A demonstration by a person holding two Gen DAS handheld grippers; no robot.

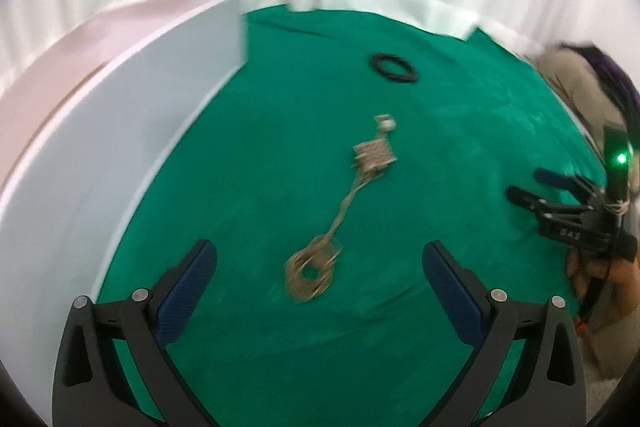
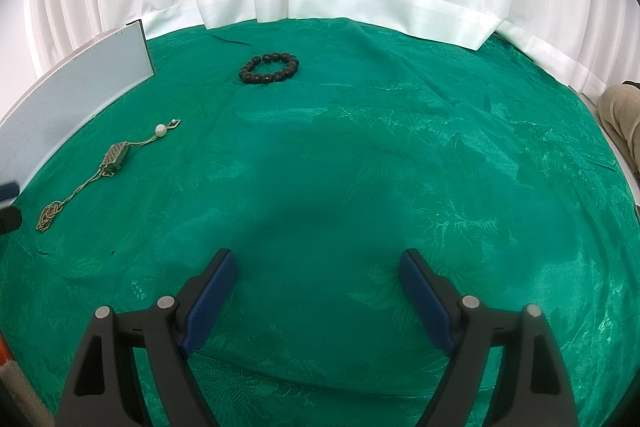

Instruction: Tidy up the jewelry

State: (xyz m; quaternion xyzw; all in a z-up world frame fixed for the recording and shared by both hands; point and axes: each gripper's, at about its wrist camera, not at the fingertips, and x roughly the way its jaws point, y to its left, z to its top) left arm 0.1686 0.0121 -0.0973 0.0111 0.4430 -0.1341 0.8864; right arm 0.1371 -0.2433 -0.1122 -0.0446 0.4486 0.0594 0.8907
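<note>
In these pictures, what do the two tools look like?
Both the left tool and the right tool have black angular frames with silver pivot pins and blue ribbed pads. Seen from the left camera, the right one carries a green light.

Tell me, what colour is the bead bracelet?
Black; the bracelet shows best in the right wrist view.

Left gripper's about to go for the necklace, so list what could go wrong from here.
1. The necklace is a thin chain lying flat on the cloth; the left gripper may pinch fabric instead.
2. Gripped at its coiled end, the chain could swing or tangle.
3. The left view is blurred, so aim may be off.
</note>
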